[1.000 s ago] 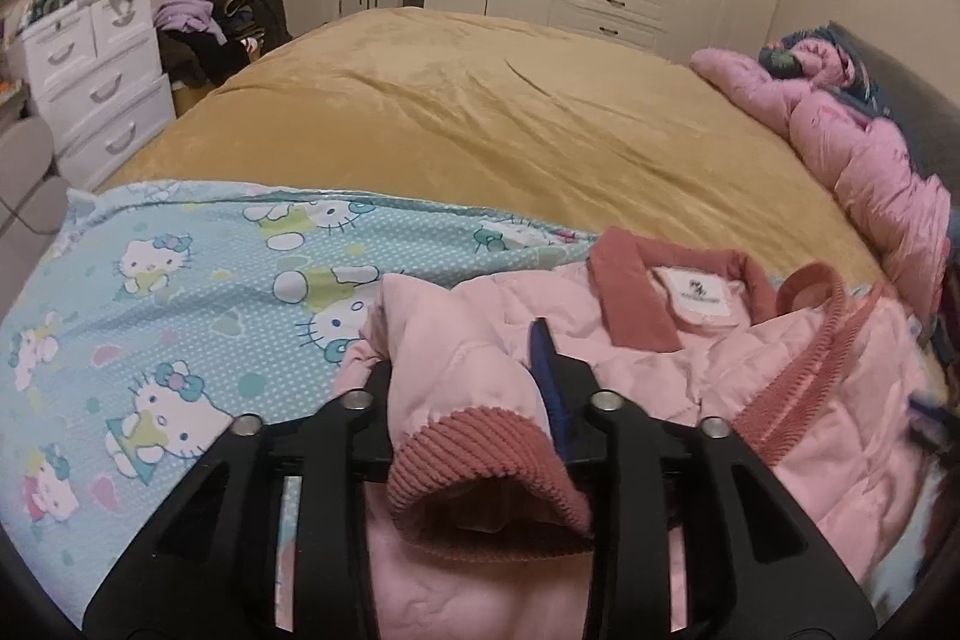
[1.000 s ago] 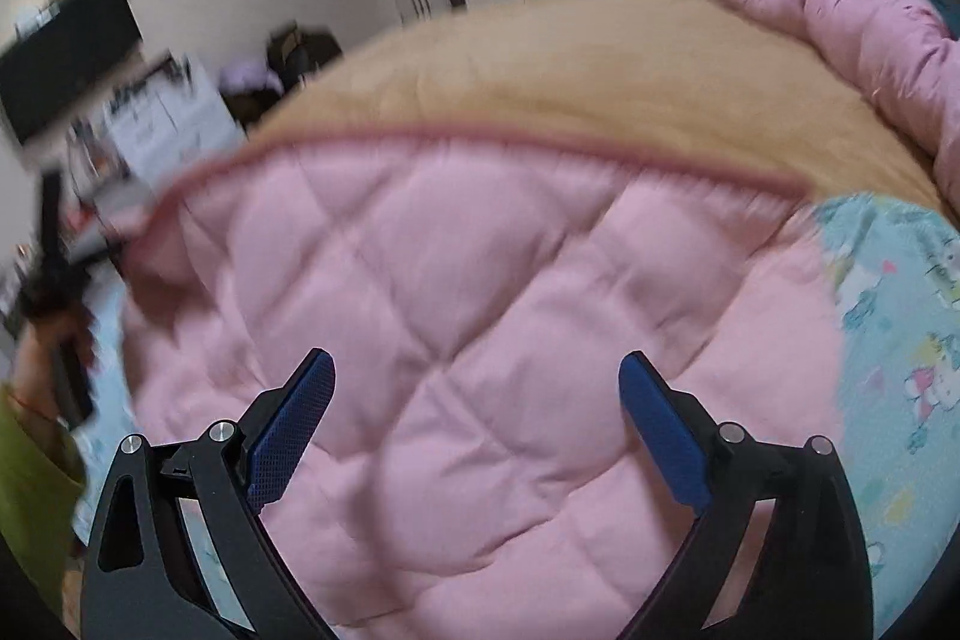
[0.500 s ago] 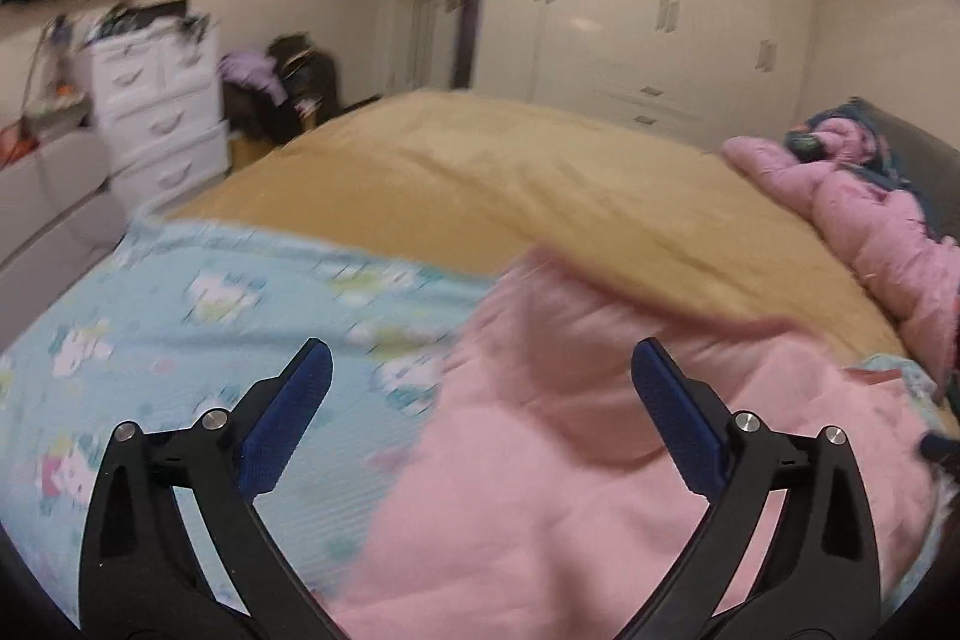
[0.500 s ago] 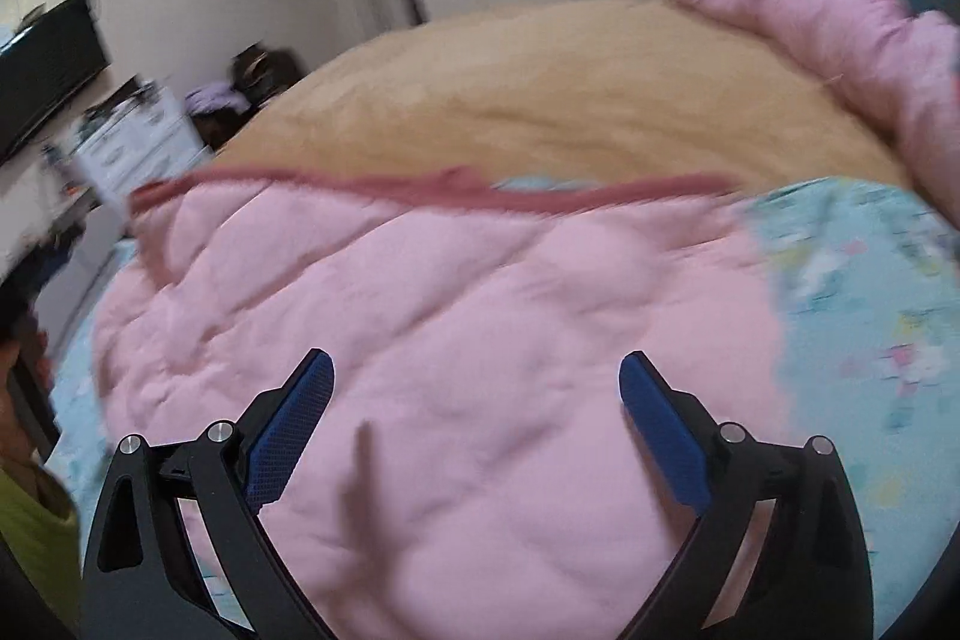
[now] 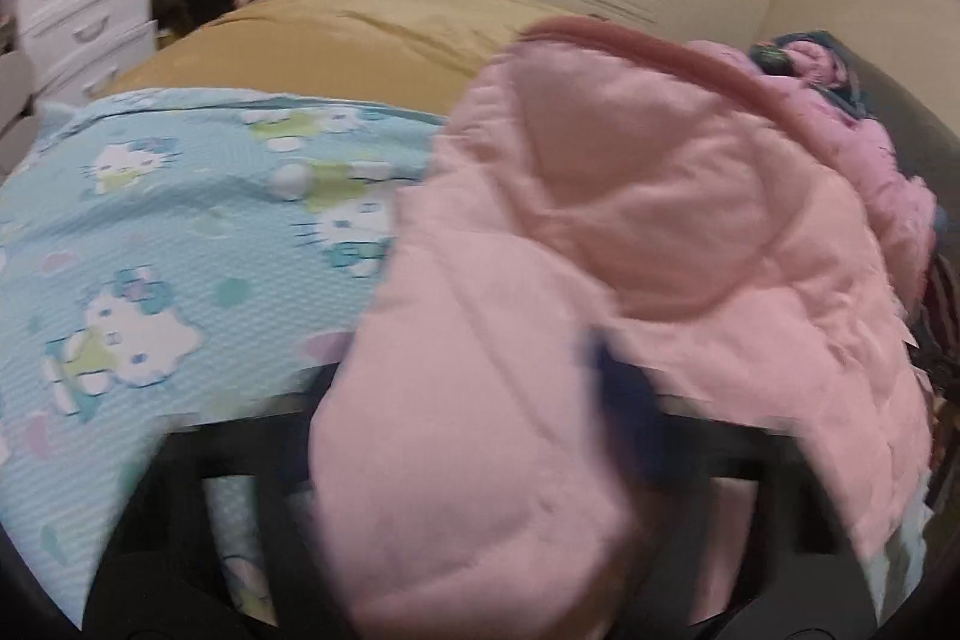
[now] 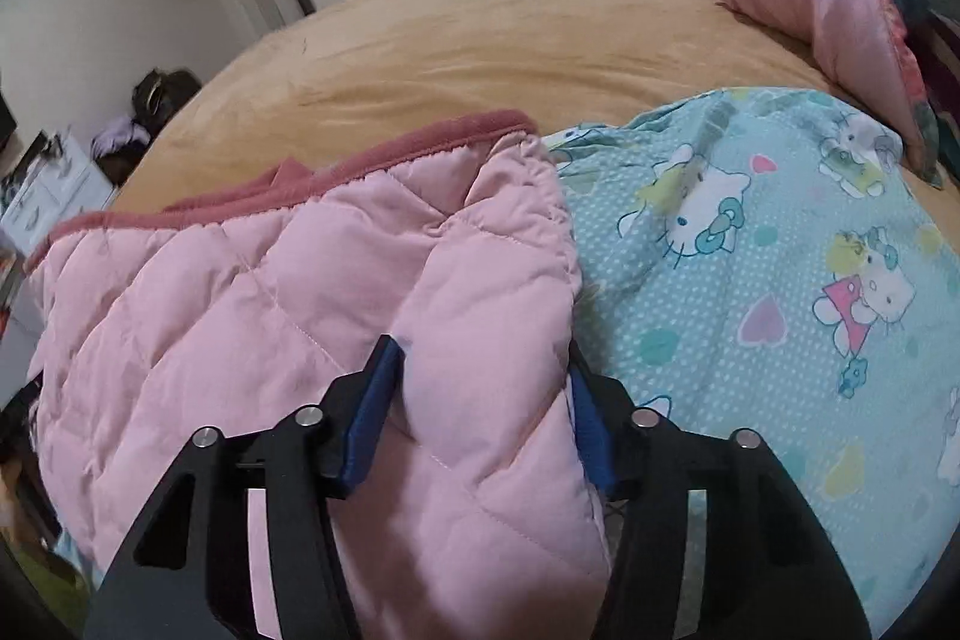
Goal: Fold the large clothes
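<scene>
Pink quilted jacket (image 6: 288, 316) lies on cartoon-print sheet (image 6: 750, 280) over tan bedspread (image 6: 480, 40). Right gripper (image 6: 480, 400) closing, blue pads pinching jacket fold. Left gripper (image 5: 480, 436) closing, jacket bunched between jaws; view blurred, left finger hidden under fabric, pad contact unclear.

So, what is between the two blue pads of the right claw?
A thick fold of the pink quilted jacket fills the gap between the pads of the right claw, whose jaws are closing on it. The right wrist view shows this clearly.
</scene>
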`<state>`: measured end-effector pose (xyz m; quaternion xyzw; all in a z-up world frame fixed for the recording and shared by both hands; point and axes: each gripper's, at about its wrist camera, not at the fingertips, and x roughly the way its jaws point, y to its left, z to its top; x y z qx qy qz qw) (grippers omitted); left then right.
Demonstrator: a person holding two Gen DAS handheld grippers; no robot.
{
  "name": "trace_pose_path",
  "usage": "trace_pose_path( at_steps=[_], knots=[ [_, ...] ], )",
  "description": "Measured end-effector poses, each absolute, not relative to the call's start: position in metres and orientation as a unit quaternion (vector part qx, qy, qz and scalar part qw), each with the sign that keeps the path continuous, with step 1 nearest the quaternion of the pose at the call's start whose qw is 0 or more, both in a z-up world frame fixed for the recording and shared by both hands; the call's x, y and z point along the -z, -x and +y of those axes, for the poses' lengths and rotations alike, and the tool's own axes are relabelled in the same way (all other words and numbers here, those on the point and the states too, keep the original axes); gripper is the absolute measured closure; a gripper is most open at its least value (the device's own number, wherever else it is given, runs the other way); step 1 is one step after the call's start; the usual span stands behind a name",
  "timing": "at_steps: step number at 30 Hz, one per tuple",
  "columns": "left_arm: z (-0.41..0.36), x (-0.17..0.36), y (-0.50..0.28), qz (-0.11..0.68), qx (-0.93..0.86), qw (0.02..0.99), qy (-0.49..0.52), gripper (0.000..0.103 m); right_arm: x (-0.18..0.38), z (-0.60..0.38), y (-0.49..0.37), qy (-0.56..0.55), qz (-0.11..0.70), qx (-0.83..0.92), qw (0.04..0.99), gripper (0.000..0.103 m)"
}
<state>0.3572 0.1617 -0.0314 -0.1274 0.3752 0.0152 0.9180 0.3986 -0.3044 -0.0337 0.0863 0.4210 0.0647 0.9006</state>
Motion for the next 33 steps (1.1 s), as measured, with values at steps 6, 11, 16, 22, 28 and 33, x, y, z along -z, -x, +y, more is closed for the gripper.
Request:
trace_pose_path(
  at_steps=[6, 11, 16, 22, 28, 33],
  knots=[
    [0.152, -0.01, -0.349, 0.304, -0.027, 0.945, 0.116, 0.085, -0.007, -0.305, -0.389, -0.064, 0.345, -0.062, 0.934, 0.086],
    [0.142, -0.036, -0.359, 0.272, -0.028, 0.958, 0.084, 0.085, -0.035, -0.312, -0.407, -0.077, 0.302, -0.057, 0.948, 0.087],
    [0.142, -0.03, -0.386, 0.294, -0.042, 0.952, 0.072, 0.085, -0.033, -0.307, -0.429, -0.08, 0.299, -0.04, 0.95, 0.087],
    [0.142, -0.015, -0.399, 0.322, -0.051, 0.943, 0.059, 0.085, -0.011, -0.31, -0.443, -0.093, 0.325, -0.022, 0.941, 0.087],
    [0.145, 0.004, -0.403, 0.343, -0.056, 0.936, 0.056, 0.084, 0.018, -0.313, -0.447, -0.099, 0.355, -0.013, 0.93, 0.086],
    [0.146, 0.016, -0.404, 0.358, -0.056, 0.93, 0.059, 0.082, 0.04, -0.317, -0.449, -0.112, 0.378, -0.009, 0.919, 0.083]
  ],
)
